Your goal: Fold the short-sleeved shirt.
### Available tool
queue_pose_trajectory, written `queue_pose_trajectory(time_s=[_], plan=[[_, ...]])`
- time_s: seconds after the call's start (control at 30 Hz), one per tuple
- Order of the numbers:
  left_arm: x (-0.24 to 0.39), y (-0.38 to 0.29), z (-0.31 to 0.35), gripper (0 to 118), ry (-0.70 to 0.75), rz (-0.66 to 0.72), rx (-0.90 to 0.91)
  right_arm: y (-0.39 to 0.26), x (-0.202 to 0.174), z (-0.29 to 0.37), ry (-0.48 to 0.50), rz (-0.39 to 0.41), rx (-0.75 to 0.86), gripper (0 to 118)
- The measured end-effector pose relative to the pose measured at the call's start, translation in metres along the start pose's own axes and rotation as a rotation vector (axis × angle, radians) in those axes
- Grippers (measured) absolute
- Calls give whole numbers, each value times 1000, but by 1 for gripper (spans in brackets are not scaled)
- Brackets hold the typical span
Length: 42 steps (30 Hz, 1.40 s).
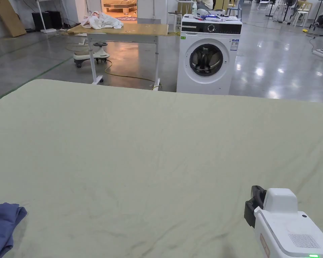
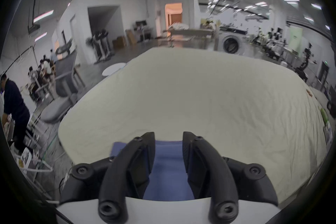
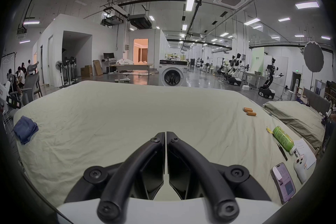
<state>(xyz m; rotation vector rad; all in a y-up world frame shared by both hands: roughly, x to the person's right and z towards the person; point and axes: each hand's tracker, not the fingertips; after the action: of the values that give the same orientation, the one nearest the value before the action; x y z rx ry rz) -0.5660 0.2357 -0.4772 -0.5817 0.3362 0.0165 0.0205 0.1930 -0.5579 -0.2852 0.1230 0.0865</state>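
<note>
Your blue shirt [image 1: 2, 225] lies bunched in a compact heap at the near left corner of the bed sheet [image 1: 157, 151], by the left edge. In the right gripper view the same shirt [image 3: 25, 128] sits far to the left, well apart from your right gripper.

Your left gripper [image 2: 168, 138] is held just above the shirt [image 2: 168, 164]. Its jaws stand apart, with blue cloth visible in the gap between them; neither jaw presses on the fabric. That view is blurred.

Your right gripper [image 3: 166, 134] has its jaws brought together, tips touching, with nothing between them. It is over bare sheet at the near right side of the bed. In the head view its white body [image 1: 285, 225] shows at the lower right corner.

Near the right edge of the sheet lie three small orange cylinders [image 3: 249, 111], a green can [image 3: 282, 138] on its side, a phone [image 3: 283, 182] and a white handheld device [image 3: 301, 169]. A washing machine [image 1: 208, 57] stands on the floor beyond the bed.
</note>
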Motion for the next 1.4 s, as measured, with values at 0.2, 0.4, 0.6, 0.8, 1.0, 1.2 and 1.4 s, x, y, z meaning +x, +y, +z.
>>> queue_pose_trajectory(time_s=[0.2,0.4,0.6,0.8,1.0,1.2,1.4], plan=[[78,-22,1,0,2,-53,165,7,-8,1,10,6,27,1],[136,-31,13,0,-19,-25,286,10,-15,0,3,-5,46,1],[173,-29,15,0,-97,-37,364,11,-21,0,-7,-31,64,1],[212,-17,30,0,-167,-86,435,16,-24,3,-20,-63,83,1],[247,-7,39,0,-209,-101,475,19,-27,8,-29,-78,94,1],[256,-4,41,0,-205,-107,501,18,-28,11,-42,-81,106,1],[255,-2,39,0,-191,-87,500,18,-28,12,-50,-66,111,1]])
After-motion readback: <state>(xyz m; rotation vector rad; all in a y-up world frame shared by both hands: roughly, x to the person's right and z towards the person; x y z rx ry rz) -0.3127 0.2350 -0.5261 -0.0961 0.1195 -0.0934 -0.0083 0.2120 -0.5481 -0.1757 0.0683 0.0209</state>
